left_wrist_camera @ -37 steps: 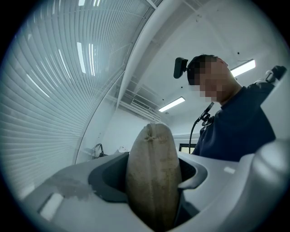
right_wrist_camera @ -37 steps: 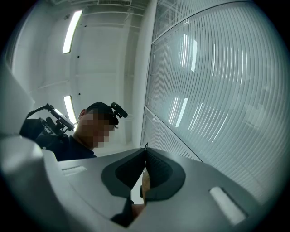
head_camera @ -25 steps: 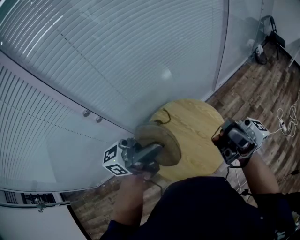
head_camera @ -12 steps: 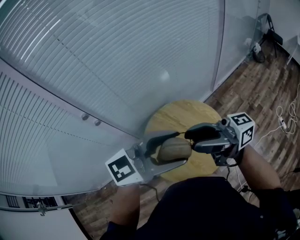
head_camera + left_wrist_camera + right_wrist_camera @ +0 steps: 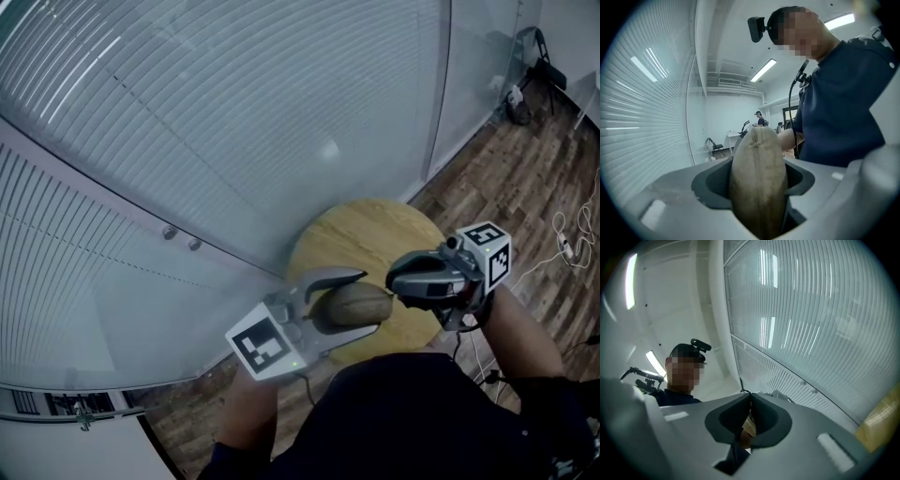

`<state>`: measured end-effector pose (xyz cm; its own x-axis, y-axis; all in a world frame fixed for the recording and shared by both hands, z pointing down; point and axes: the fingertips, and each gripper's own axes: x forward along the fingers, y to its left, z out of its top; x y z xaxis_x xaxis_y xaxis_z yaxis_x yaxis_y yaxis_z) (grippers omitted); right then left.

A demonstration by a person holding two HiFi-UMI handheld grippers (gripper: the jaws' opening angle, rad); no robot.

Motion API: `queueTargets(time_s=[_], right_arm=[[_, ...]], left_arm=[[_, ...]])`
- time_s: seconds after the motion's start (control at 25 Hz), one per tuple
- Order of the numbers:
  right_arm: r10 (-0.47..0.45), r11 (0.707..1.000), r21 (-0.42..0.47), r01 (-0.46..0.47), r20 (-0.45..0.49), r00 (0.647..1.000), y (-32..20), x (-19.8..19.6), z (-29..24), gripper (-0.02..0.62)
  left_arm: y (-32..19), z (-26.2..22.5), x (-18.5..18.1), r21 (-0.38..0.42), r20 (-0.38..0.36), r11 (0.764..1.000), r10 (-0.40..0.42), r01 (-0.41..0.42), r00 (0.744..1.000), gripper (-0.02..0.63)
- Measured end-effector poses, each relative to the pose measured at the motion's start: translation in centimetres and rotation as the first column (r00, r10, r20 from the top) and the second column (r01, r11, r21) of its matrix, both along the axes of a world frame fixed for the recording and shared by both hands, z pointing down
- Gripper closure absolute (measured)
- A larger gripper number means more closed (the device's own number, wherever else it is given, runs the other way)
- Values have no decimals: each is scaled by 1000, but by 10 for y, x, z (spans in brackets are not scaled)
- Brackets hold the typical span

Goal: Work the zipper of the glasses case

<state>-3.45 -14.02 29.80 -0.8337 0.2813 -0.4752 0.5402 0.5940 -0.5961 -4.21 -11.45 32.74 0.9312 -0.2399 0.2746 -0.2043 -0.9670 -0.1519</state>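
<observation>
In the head view the left gripper (image 5: 367,300) clamps the tan glasses case (image 5: 345,309) between wide-spread jaws above the round table (image 5: 375,230). The right gripper (image 5: 392,281) meets the case's end, hiding the zipper. The left gripper view cuts off the case's base. In the right gripper view the jaws, just closed, pinch a thin dark cord (image 5: 742,384).

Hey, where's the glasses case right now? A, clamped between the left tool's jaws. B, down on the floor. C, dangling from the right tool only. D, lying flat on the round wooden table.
A: the left gripper view shows the glasses case wedged in the left tool, its jaws pressing on both sides.
</observation>
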Motion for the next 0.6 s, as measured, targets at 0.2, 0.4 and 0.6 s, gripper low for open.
queueTargets(time_s=[0.2, 0.4, 0.6], right_arm=[[166, 978, 112, -177, 103, 981, -5, 13, -22, 583], [207, 963, 131, -234, 192, 959, -4, 22, -25, 584], [156, 968, 140, -209, 320, 935, 11, 39, -36, 586]], left_arm=[[-11, -10, -4, -234, -218, 971, -101, 48, 971, 305], [-11, -5, 2, -387, -477, 914, -85, -122, 875, 307], [0, -22, 15, -405, -608, 879, -56, -250, 792, 308]])
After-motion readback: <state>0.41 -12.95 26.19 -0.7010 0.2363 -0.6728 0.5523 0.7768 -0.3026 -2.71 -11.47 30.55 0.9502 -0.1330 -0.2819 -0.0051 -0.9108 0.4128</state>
